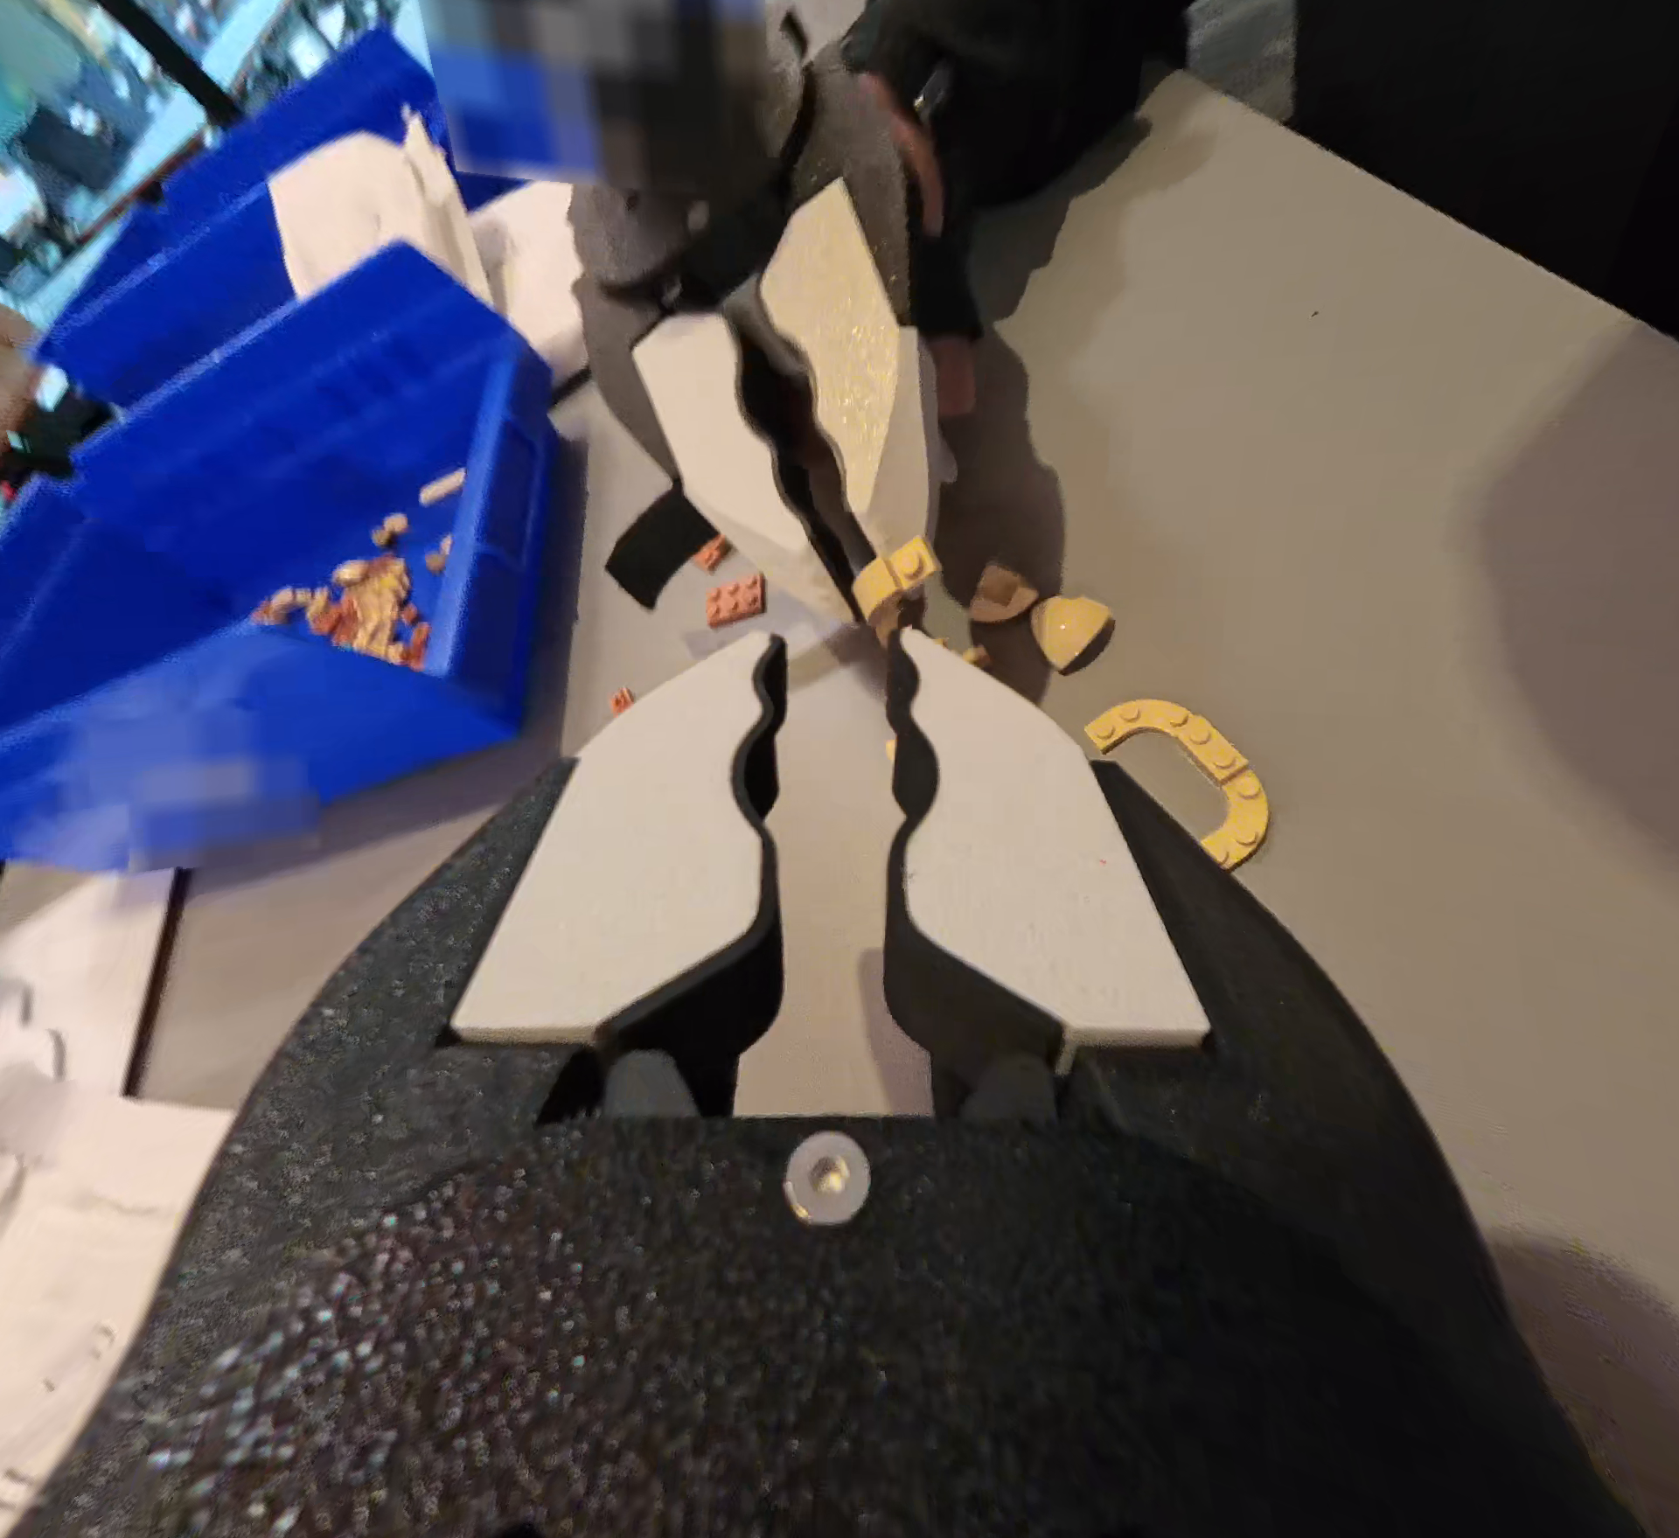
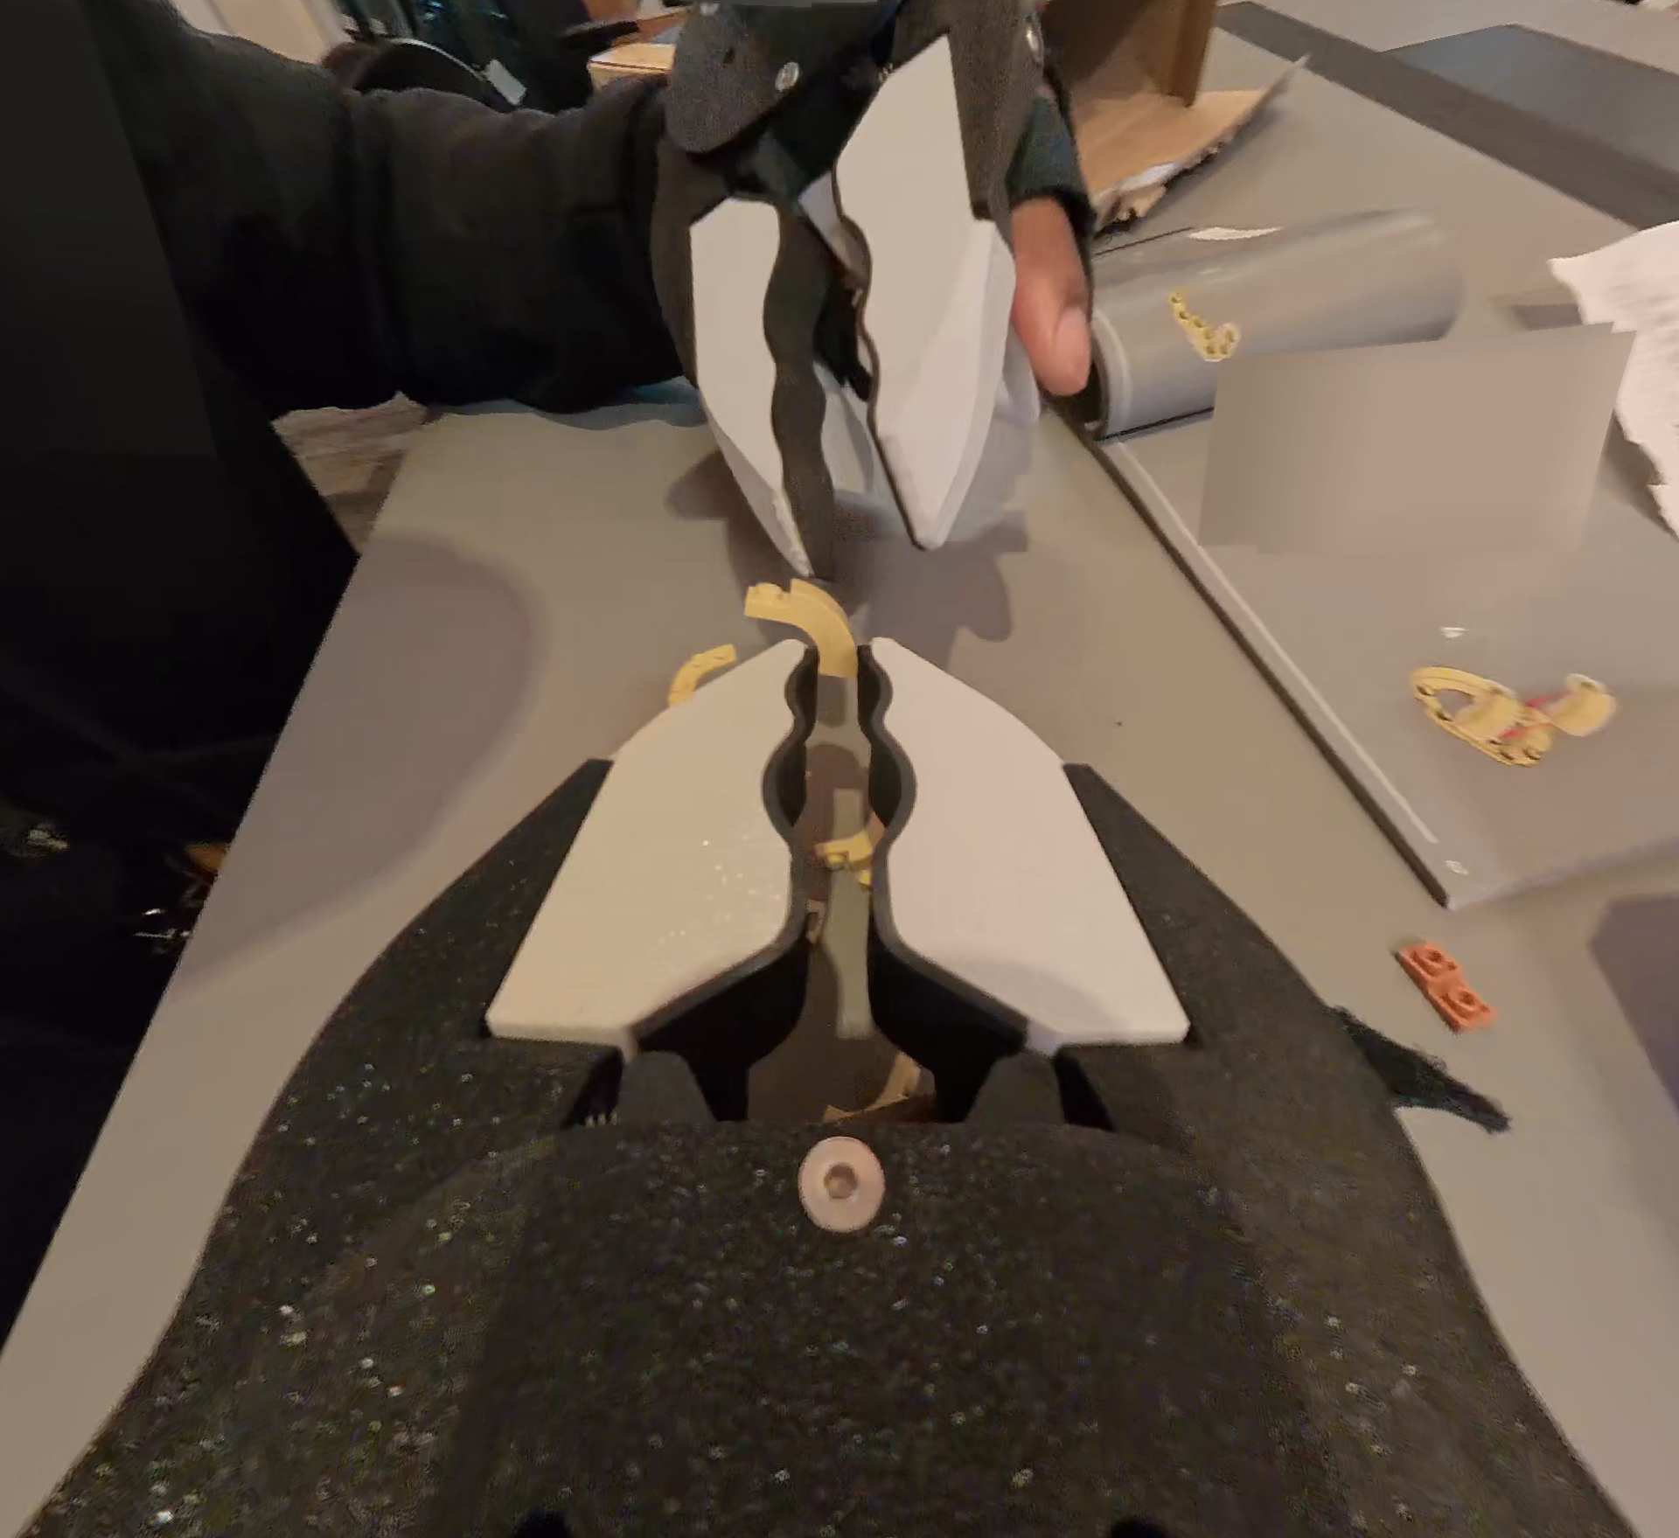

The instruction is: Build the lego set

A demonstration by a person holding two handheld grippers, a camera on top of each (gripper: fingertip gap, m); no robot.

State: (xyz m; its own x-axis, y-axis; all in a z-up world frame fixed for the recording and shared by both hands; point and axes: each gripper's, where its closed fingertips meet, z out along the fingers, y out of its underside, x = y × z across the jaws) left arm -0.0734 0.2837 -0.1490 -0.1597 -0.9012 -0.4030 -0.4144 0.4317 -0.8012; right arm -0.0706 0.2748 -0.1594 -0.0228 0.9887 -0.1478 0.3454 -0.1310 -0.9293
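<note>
Grey tabletop (image 1: 1363, 495) fills the left wrist view, with blue bins (image 1: 300, 441) at the left edge; the nearer one holds a heap of small brown and tan pieces (image 1: 363, 604). Our left gripper (image 1: 840, 645) hangs just above the table with its fingers released, a clear gap between them and nothing inside. Facing it, our right gripper (image 1: 886, 586) tilts down from a gloved hand (image 1: 918, 132) and grasps a tan curved brick (image 1: 895, 577) at its tips. A brown plate (image 1: 736, 604) lies just left of that brick, two tan dome pieces (image 1: 1045, 609) lie to its right, and a tan arch (image 1: 1190, 777) of studded plates rests on the table near our left gripper's right finger. In the right wrist view the same table (image 2: 1090, 631) runs back to a torn cardboard box (image 2: 1145, 68) and crumpled white paper (image 2: 1626, 350). Our right gripper (image 2: 840, 659) is clenched on the curved brick (image 2: 822, 622), which sticks out past the tips towards the left gripper (image 2: 863, 559); that one points down at it from a dark sleeve (image 2: 409, 241), fingers apart, its near tip just above the brick. We cannot tell if they touch. The arch (image 2: 695, 668) peeks out left of our finger. An instruction booklet (image 2: 1363, 722) lies open to the right, with an orange plate (image 2: 1445, 986) beside its near corner.
</note>
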